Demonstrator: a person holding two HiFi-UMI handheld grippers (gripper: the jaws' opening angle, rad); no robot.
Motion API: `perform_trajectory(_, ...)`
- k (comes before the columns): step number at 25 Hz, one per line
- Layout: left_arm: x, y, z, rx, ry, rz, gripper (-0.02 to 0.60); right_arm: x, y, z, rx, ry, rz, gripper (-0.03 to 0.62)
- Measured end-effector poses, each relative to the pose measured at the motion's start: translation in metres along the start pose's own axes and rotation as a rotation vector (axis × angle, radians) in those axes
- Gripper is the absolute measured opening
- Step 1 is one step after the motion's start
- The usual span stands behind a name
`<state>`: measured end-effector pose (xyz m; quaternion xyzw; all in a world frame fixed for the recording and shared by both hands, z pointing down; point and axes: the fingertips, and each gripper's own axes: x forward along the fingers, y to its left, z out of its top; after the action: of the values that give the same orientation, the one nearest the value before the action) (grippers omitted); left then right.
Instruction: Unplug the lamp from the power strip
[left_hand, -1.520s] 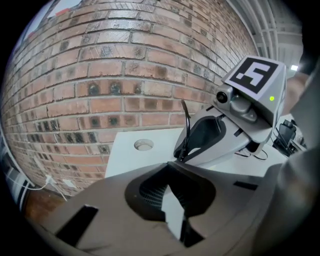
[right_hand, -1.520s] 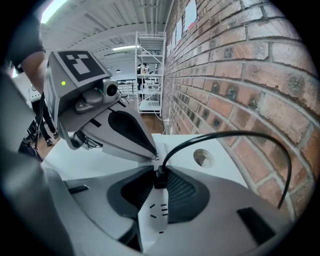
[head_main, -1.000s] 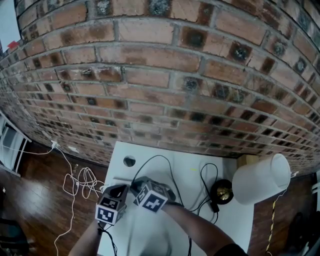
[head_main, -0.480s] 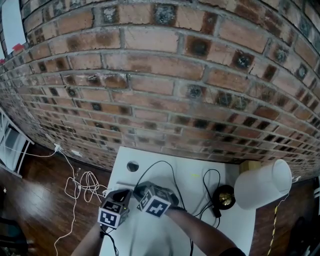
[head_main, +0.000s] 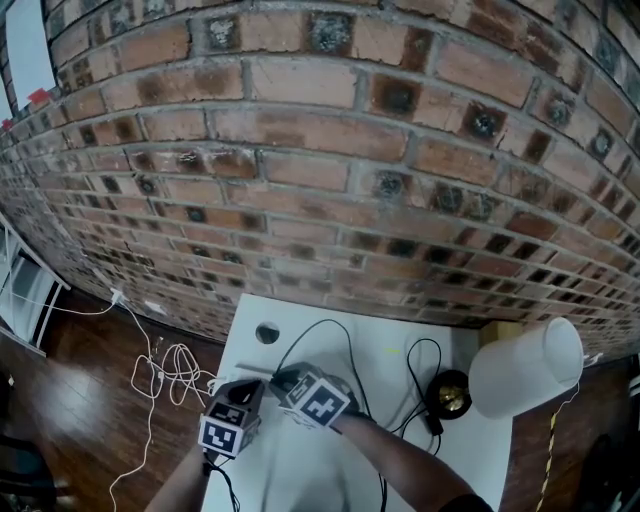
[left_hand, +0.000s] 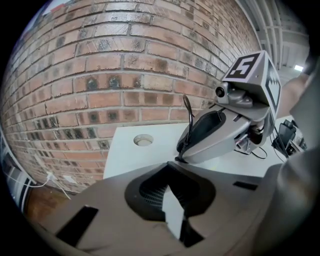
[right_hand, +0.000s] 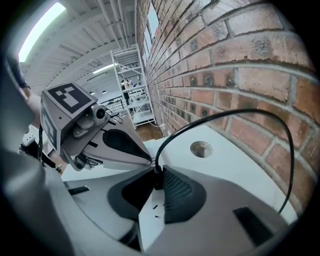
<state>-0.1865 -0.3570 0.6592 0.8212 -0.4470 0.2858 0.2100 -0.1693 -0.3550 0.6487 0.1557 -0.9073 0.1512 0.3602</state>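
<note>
Since a second ago your left claw (left_hand: 170, 172) has kept its place at the near left of the tabletop (head_main: 470, 440), and your right claw (right_hand: 159, 187) has only rolled a touch. Your left claw is clamped on what looks like the white power strip (left_hand: 173, 215). Tip to tip beside it, your right claw pinches the black plug (right_hand: 157, 177) seated in that strip, so the pull likely runs back along the right claw, away from the strip, while the cord (right_hand: 225, 113) arches round to the lamp (head_main: 525, 362) far right.
</note>
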Motion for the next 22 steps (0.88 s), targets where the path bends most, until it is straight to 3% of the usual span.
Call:
perform_trajectory(4,0.001,0.0,0.0,0.004,-0.001,-0.002,0.018,-0.008,0.007,0.014,-0.181,-0.054,-0.029,0.047)
perform_trajectory(6,0.0,0.001,-0.001,0.0,-0.003,-0.001,0.018,-0.016,0.007,0.031,-0.151,-0.092,-0.018,0.046)
perform_trajectory(11,0.0,0.0,-0.003,-0.006,0.003,0.011,0.018,-0.021,0.001,0.022,-0.192,-0.006,-0.038,0.046)
perform_trajectory(22,0.0,0.002,-0.001,-0.01,-0.001,0.033,0.018,-0.033,0.005,0.032,-0.137,-0.081,-0.024,0.048)
